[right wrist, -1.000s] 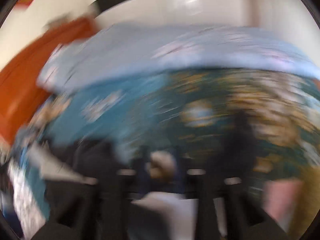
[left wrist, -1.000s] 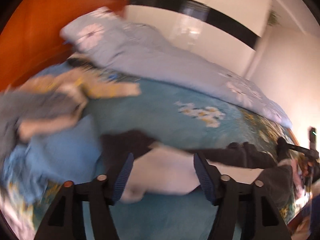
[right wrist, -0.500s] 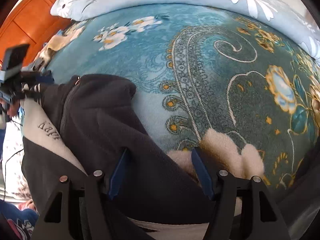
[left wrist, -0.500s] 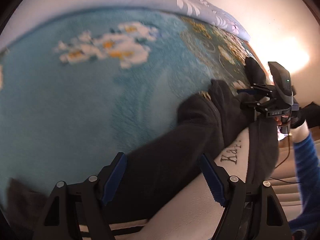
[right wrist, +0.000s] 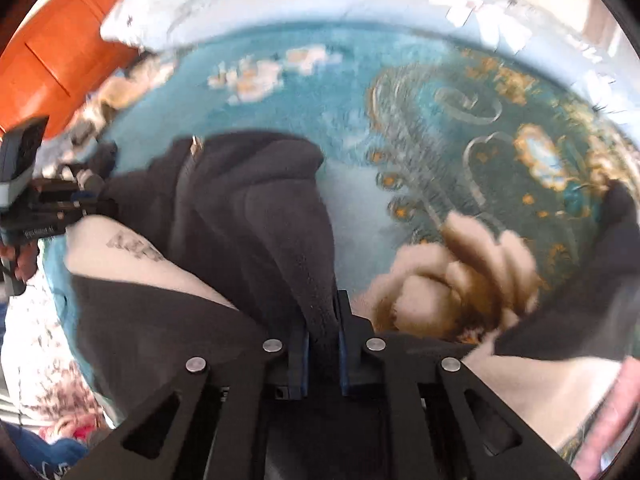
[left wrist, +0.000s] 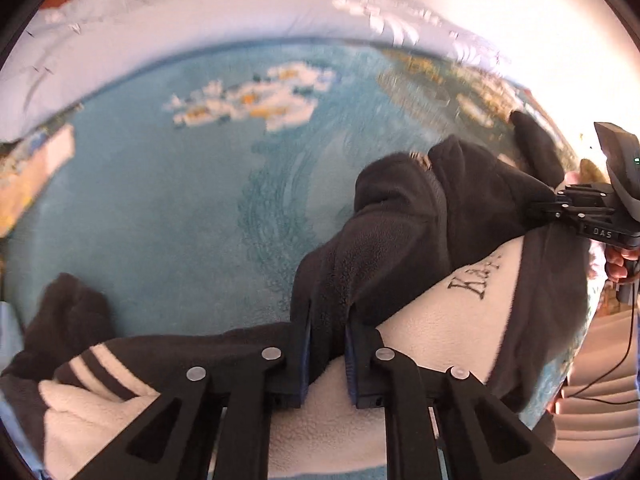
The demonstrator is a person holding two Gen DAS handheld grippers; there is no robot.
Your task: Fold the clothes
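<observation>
Black fleece jacket [right wrist: 256,216] between jaws

Left tool [left wrist: 327,354], right tool [right wrist: 323,344]: black frames, blue pads, silver screws.

A home bedroom is being shown. Beyond the gripper fingers, a bed is being covered by a teal blanket [left wrist: 168,208] patterned with flowers and paisley. Farther ahead, a pale blue floral duvet [left wrist: 160,12] is being bunched along it, and an orange wooden headboard [right wrist: 60,40] is being glimpsed up-left.
</observation>
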